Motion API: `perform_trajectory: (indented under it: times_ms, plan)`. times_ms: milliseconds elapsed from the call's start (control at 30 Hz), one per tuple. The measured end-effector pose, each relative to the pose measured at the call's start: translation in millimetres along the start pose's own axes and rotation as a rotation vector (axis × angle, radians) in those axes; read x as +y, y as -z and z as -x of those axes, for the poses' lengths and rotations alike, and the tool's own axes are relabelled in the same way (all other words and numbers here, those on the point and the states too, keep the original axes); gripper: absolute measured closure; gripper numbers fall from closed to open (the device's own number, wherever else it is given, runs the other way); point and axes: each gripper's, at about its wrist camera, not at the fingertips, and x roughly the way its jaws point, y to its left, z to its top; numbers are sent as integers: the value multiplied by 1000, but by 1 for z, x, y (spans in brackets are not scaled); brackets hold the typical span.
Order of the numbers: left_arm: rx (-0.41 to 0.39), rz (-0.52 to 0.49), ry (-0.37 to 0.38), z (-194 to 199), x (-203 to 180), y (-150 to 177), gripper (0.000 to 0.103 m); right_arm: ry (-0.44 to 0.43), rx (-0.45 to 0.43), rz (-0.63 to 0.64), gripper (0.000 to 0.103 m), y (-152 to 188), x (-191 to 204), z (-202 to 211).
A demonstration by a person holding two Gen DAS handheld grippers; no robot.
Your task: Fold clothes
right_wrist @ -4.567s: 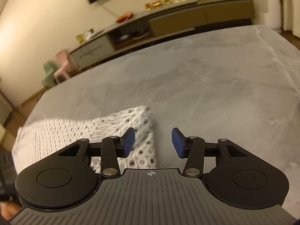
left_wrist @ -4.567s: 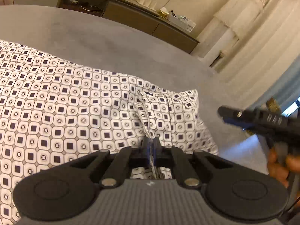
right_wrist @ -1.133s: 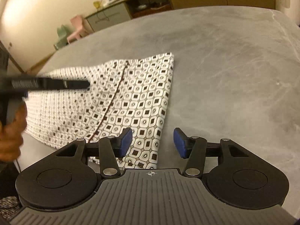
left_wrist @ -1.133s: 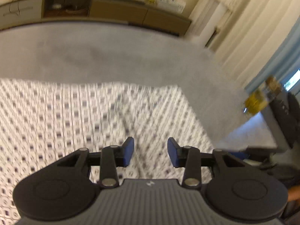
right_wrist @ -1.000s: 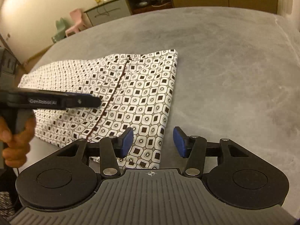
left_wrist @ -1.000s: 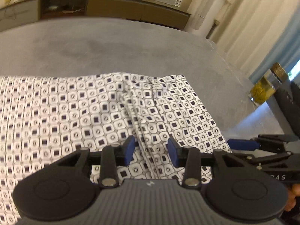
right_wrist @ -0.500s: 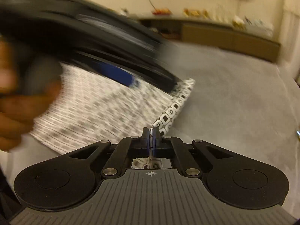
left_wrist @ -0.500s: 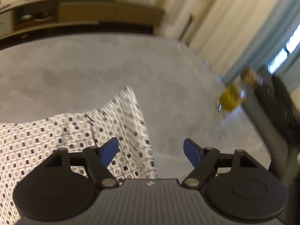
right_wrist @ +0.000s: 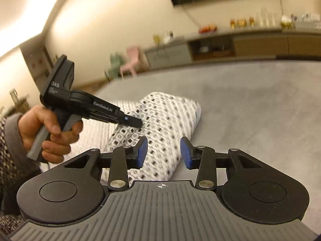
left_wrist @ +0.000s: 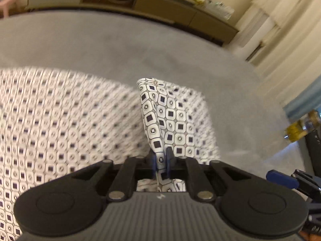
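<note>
A white garment with a dark square print [left_wrist: 60,124] lies spread on the grey table [left_wrist: 120,46]. My left gripper [left_wrist: 160,160] is shut on a raised flap of this garment [left_wrist: 166,118], lifted above the rest. In the right wrist view the garment [right_wrist: 160,120] lies folded over near the table's front. My right gripper [right_wrist: 163,152] hangs open just above its near end, nothing between the blue pads [right_wrist: 142,150]. The left gripper [right_wrist: 132,121], held by a hand [right_wrist: 46,132], reaches onto the cloth from the left.
A long low sideboard [right_wrist: 250,44] with bottles and small items runs along the far wall. Pink and green small chairs [right_wrist: 128,60] stand at its left. Curtains [left_wrist: 280,46] hang at the right. A yellow-filled glass [left_wrist: 297,130] stands off the table's right edge.
My left gripper went from open to shut on the garment's edge and lifted a flap. My right gripper, shut half a second ago, has opened and drawn back from the cloth.
</note>
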Motion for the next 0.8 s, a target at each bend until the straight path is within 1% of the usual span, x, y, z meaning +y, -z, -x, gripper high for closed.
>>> perform_trajectory:
  times_ms: [33,67,100,167,233,267,300,333,367,400,467,500,533,600,633,700,733,800]
  plan:
    - [3,12,-1,-3,3,3,89,3,29,17,72,2,5,-9]
    - [-5,14,3,-4,3,4,85,6,43,43,74,5,13,-16]
    - [-12,17,7,-5,3,5,84,9,55,71,79,8,20,-22]
    - [-16,17,11,-6,0,11,84,11,73,130,81,17,34,-33]
    - [-18,14,5,-5,-1,16,84,35,138,174,85,25,42,-52]
    - [-22,21,20,-3,0,18,84,64,187,188,87,29,43,-62]
    - [-26,29,36,0,2,20,84,91,212,195,90,30,43,-69]
    - [-27,34,47,2,4,23,84,92,208,193,90,29,42,-68]
    - [-28,38,57,4,6,26,83,93,201,182,90,27,40,-66]
    - [-29,34,52,6,6,28,83,91,181,144,87,25,35,-62]
    - [-30,26,40,10,8,32,82,87,142,72,80,20,25,-54]
    - [-31,22,34,13,9,35,82,86,137,43,71,19,21,-53]
    - [-31,18,28,15,9,37,82,84,148,19,65,19,18,-56]
    - [-33,10,17,19,11,41,83,77,184,7,66,22,18,-64]
    - [-34,6,11,21,12,43,83,74,202,18,85,24,20,-68]
    - [-35,14,1,25,18,50,83,100,204,67,101,25,24,-70]
    - [-39,44,16,26,21,50,83,114,198,74,103,24,24,-68]
    - [-48,105,48,28,26,51,83,144,198,80,103,23,22,-67]
